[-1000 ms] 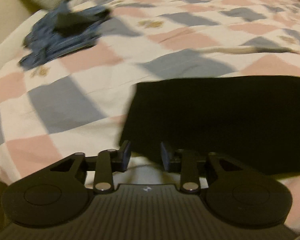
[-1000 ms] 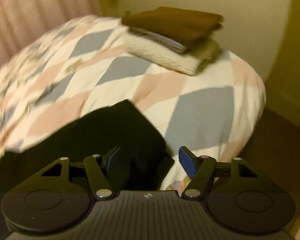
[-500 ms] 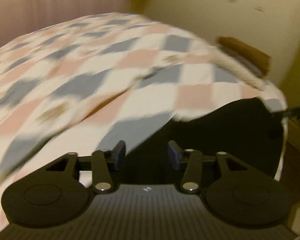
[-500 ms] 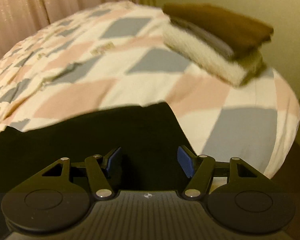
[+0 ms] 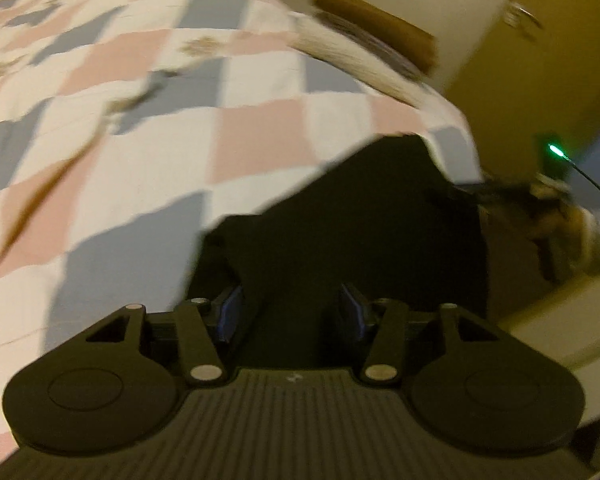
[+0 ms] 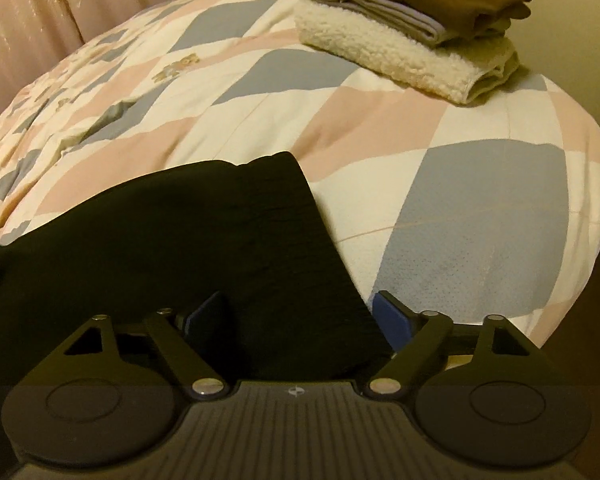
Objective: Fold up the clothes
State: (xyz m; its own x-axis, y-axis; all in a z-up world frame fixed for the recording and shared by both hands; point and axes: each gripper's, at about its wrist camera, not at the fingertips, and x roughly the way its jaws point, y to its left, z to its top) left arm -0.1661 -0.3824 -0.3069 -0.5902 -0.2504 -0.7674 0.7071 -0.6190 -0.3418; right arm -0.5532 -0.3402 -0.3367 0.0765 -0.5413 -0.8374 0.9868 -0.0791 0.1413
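1. The black garment (image 6: pixel 204 248) lies on the bed (image 6: pixel 380 128) at its near edge, well short of the folded stack (image 6: pixel 412 28) up at the far corner. In the left view the same dark cloth (image 5: pixel 360 216) spreads from the tongs out toward the bed's edge.

2. What's new: the left view has swung hard over the last second. The blue heap it was looking at is gone from frame, and now the stack (image 5: pixel 372 52) shows at the top. The picture is smeared, so that hand is moving fast.

3. Left tongs (image 5: pixel 292 312): parted a moderate way, black cloth running between the pads, no clamp that I can see.

4. Right tongs (image 6: pixel 300 316): spread wide, a bit wider than a second ago, the garment's corner lying between them, not pinched.

5. Out at the right of the left view, the other hand (image 5: pixel 560 216) with its tool sits at the garment's far end.

6. My read: both hands are lining up on the near edge, so a fresh grab for the next fold looks likely. The garment is nowhere near stack size yet.
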